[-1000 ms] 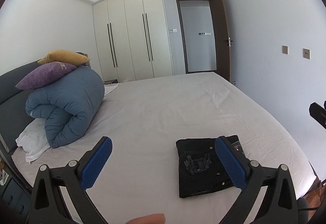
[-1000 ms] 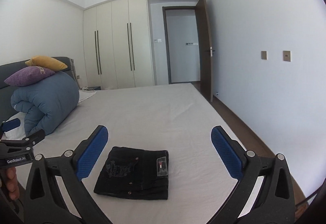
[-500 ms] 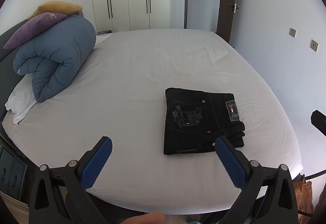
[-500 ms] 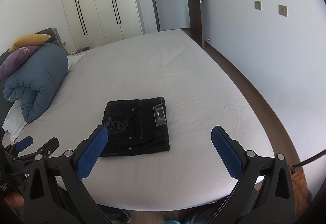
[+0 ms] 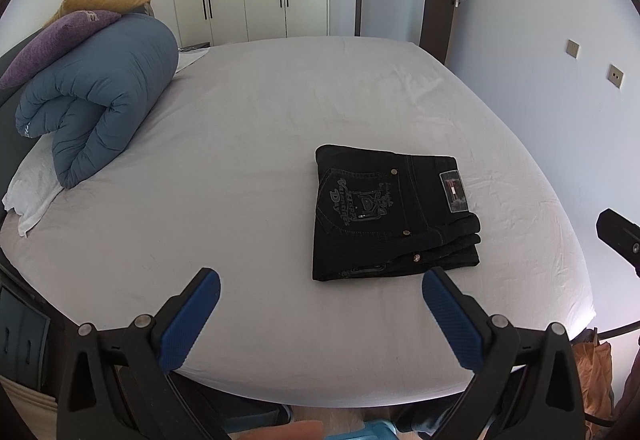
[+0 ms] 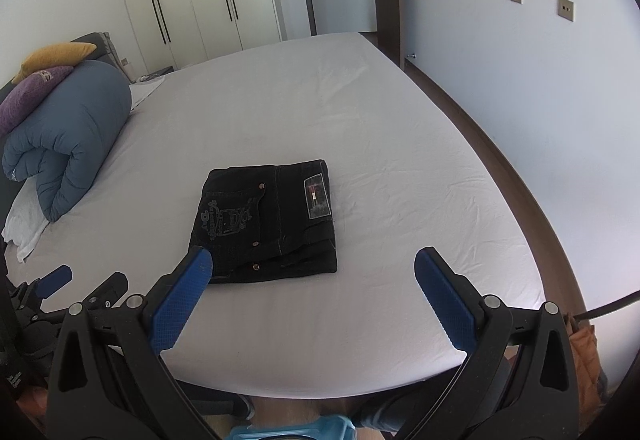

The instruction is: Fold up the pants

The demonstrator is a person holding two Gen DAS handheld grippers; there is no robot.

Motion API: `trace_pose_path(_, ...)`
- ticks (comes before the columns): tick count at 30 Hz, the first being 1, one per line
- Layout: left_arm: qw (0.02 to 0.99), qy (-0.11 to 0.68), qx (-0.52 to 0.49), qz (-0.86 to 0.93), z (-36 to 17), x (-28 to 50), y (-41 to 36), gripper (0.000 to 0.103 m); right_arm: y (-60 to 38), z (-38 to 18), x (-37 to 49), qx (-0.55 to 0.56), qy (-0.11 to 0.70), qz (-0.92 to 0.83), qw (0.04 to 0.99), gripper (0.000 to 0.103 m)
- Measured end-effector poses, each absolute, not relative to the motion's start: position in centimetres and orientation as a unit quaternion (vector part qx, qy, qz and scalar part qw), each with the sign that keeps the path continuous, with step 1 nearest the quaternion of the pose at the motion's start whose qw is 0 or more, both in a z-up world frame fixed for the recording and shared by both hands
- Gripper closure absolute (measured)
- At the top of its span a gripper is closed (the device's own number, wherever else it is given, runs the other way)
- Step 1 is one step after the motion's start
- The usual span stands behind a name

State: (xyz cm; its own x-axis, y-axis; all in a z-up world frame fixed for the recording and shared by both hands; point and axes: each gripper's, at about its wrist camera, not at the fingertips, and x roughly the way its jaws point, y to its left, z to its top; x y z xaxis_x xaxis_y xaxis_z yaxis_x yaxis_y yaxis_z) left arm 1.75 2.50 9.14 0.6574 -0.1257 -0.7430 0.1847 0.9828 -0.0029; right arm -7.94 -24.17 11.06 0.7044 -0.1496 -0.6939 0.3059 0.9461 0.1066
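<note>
The left gripper (image 5: 320,292) is held with its blue pads spread wide and nothing between them, at the near edge of the bed (image 5: 240,143). The right gripper (image 6: 312,270) is likewise held apart and empty, its left pad overlapping the near left corner of the pants in view, though contact cannot be confirmed.

The pants (image 5: 394,217) lie as a compact black folded stack on the sheet, near the front edge and toward the right side, with the pocket embroidery and a label facing up. The fold appears to be finished, so little remains but to leave the stack undisturbed.

The main risk is judged to be a careless pass of either gripper: the layered edges at the near right corner look loose, and they could be snagged by a pad and dragged open. If the stack were nudged toward the near edge, it could be slid off the smooth sheet. Any regrasp by a single layer would likely let the lower folds drop out.

A rolled blue duvet (image 5: 96,95) and pillows (image 5: 60,35) lie far left, well apart from the pants.
</note>
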Motion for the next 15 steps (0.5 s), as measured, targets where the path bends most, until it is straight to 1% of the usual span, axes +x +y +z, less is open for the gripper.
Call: trace_pose_path(15, 0.905, 0.415, 0.028, -0.088, 8.4, 1.7, 2.6, 0.000, -23.2, 9.6, -7.0, 0.100, 0.377, -0.116, 0.913, 0.000)
